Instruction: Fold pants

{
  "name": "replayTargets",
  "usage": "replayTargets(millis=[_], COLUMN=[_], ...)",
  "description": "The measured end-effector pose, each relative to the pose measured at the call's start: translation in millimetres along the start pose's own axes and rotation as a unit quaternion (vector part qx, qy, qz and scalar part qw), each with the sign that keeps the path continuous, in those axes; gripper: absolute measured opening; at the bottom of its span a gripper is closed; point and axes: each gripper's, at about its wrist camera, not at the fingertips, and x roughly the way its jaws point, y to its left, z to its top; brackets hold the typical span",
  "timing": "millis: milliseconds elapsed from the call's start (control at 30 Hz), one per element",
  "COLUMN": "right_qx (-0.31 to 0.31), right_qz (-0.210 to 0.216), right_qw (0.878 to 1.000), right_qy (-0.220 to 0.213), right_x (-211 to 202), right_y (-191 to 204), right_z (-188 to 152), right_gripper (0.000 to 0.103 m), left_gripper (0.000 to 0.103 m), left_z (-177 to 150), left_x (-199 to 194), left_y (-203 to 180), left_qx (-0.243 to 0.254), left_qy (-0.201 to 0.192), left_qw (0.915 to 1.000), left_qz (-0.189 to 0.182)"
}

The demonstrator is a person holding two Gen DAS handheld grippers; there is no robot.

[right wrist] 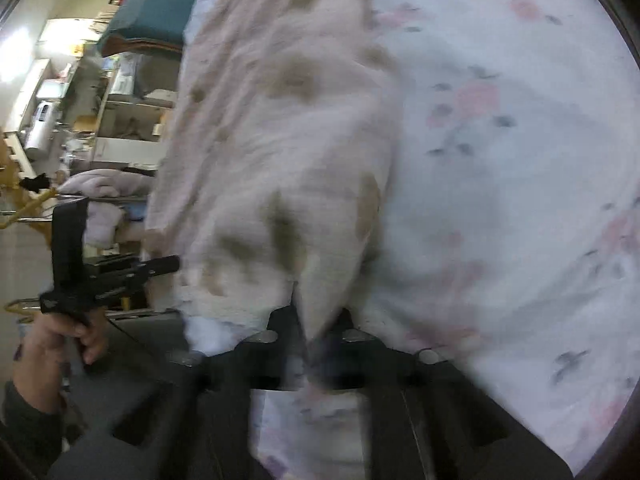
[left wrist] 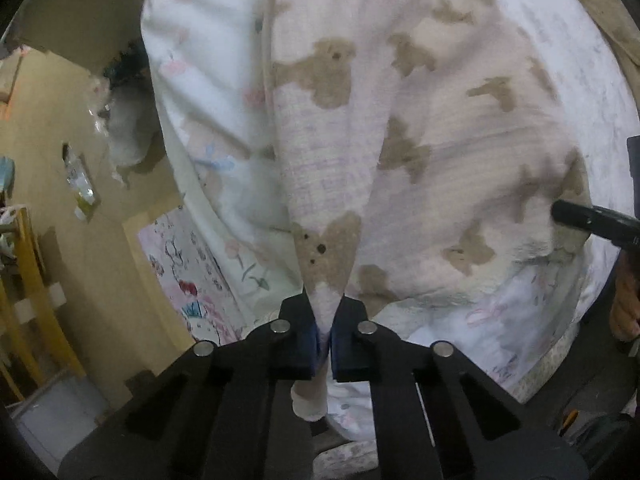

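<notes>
Pale bear-print pants (left wrist: 400, 128) pinched between clenched jaws of both grippers, left gripper (left wrist: 325, 320) and right gripper (right wrist: 316, 332).

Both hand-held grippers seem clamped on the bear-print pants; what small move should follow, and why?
Probably lift both together and carry the pinched edge across. The left hand-held gripper pinches a fold of the pale fleece pants with brown bears, the right hand-held gripper another, while the rest lies on the floral white sheet.

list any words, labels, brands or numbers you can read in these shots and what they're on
None can be read.
Pants: bear pattern only, no text.
Bed sheet: flowers only, no text.
Cartoon print mat: any lettering is too blurred to read.
Shelf boxes: labels too small and blurred.
</notes>
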Motion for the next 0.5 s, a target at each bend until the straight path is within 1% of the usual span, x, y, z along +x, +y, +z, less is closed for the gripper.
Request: replayTargets(millis=[67, 133, 167, 233, 300, 333, 367, 400, 500], right_qx=[-0.03, -0.046, -0.052, -0.065, -0.081, -0.089, -0.094, -0.102, -0.12], right_qz=[-0.007, 0.004, 0.008, 0.02, 0.022, 0.024, 0.026, 0.027, 0.036], right_qw=[0.999, 0.998, 0.996, 0.992, 0.987, 0.984, 0.982, 0.977, 0.967], right_qy=[-0.025, -0.053, -0.069, -0.105, -0.138, -0.153, -0.165, -0.184, -0.221], right_x=[-12, -37, -51, -88, -119, -137, -150, -170, -213], right_y=[14, 22, 24, 32, 40, 41, 45, 52, 75], right_z=[-2, -4, -14, -17, -19, -20, -21, -23, -31], right_gripper=[0.003, 0.003, 0.003, 0.002, 0.003, 0.003, 0.003, 0.003, 0.003], left_gripper=[0.002, 0.002, 0.002, 0.002, 0.002, 0.002, 0.002, 0.002, 0.002], left_z=[-4, -5, -6, -8, -11, -14, -19, -23, -39], left_x=[-23, -47, -59, -85, -109, -123, -145, -161, -202], left_y=[-6, -13, -15, -24, -37, -45, -55, -60, -70], left_qx=[-0.018, -0.033, -0.044, -0.074, -0.082, -0.083, -0.082, -0.084, -0.083], left_qy=[-0.036, -0.072, -0.097, -0.145, -0.187, -0.21, -0.244, -0.267, -0.321], left_qw=[0.9992, 0.9968, 0.9943, 0.9864, 0.9783, 0.9733, 0.9645, 0.9574, 0.9391], left_qz=[-0.003, 0.002, 0.002, -0.018, -0.035, -0.042, -0.057, -0.07, -0.091])
